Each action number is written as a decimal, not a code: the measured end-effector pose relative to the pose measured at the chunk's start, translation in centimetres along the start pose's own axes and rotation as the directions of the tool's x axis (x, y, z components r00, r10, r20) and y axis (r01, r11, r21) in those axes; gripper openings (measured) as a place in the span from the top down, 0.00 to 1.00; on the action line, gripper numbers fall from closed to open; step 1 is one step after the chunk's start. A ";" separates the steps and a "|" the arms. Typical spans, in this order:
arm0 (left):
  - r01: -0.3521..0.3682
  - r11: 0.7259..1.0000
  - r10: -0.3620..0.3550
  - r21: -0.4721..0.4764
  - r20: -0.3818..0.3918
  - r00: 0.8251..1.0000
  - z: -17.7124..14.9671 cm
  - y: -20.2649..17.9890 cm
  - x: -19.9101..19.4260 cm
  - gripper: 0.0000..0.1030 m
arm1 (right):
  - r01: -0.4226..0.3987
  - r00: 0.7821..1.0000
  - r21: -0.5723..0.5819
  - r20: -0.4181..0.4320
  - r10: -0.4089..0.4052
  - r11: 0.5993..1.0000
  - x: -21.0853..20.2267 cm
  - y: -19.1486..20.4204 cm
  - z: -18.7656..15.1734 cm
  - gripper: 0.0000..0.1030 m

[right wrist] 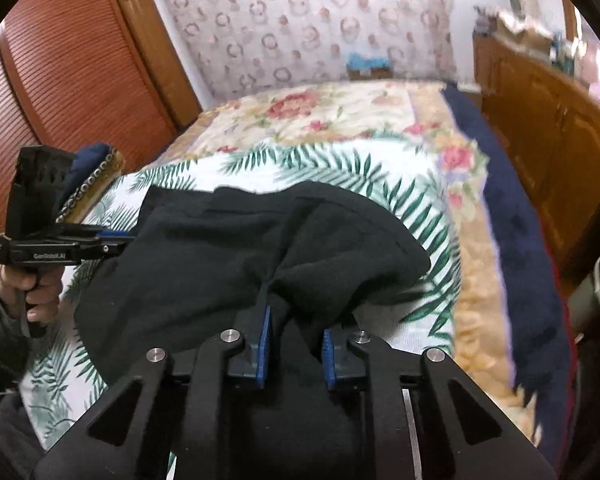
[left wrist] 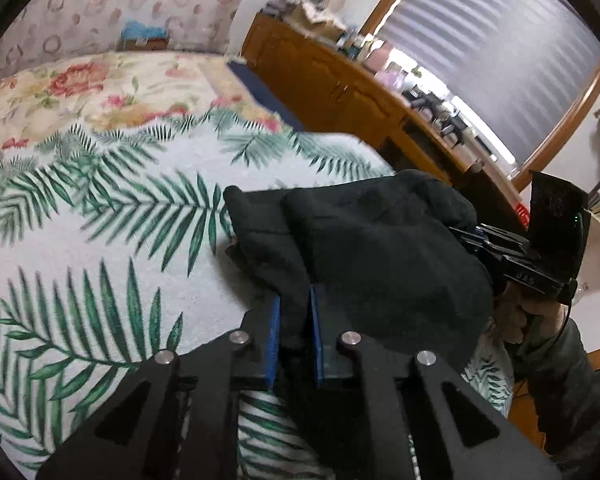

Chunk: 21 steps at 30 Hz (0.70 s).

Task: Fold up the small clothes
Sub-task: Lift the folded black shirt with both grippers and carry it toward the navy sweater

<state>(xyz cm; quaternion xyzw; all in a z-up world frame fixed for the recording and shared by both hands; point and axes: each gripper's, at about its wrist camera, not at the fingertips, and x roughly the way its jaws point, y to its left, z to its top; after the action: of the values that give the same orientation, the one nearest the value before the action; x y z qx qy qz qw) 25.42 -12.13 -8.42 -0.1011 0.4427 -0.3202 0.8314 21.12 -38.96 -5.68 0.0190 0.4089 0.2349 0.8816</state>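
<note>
Left wrist view: a wooden cabinet (left wrist: 324, 80) is seen beyond the palm-print bedspread (left wrist: 100, 216), on which the black garment (left wrist: 380, 248) is bunched. A fold is pinched by the left gripper (left wrist: 295, 320) fingers; another fold is clamped by the right gripper (right wrist: 296, 344).

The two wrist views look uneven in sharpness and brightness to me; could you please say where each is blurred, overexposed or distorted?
Left wrist view: the frosted window blows out along its lower edge, the wooden cabinet smears, and fisheye bends the palm-leaf bedspread. Right wrist view: the right edge streaks, while the black fleece garment loses detail in darkness.
</note>
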 end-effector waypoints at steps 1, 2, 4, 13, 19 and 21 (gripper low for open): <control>0.003 1.000 -0.004 0.007 0.032 0.999 0.1 -0.3 -1.1 0.91 | 0.007 1.000 -0.008 0.015 -0.007 1.000 -0.3 0.3 0.1 0.83; 0.009 1.000 -0.010 0.012 0.052 0.999 0.1 -0.6 -1.9 0.91 | 0.019 0.999 -0.017 0.041 -0.018 1.000 -1.0 0.8 0.3 0.84; 0.006 0.999 -0.009 0.036 0.101 0.995 0.2 -1.3 -4.2 0.91 | 0.021 0.997 -0.030 0.079 -0.019 0.999 -2.2 1.5 0.8 0.84; -0.110 0.993 0.091 0.034 0.347 0.933 -0.9 -0.4 -17.0 0.91 | -0.002 0.973 -0.174 0.225 0.042 0.985 -6.1 8.2 5.6 0.85; -0.248 0.967 0.244 -0.056 0.472 0.847 -4.0 2.4 -26.0 0.91 | -0.079 0.950 -0.321 0.264 0.169 0.944 -5.0 15.3 10.3 0.86; -0.284 0.953 0.299 -0.108 0.498 0.814 -5.4 3.8 -28.8 0.91 | -0.109 0.939 -0.387 0.261 0.223 0.916 -3.9 18.8 12.3 0.86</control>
<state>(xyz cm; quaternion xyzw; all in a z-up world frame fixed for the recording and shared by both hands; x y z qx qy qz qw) 11.11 9.35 6.03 -0.1249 0.2220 -0.1449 0.9561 20.40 -21.97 9.55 -0.0755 0.2162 0.3762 0.8978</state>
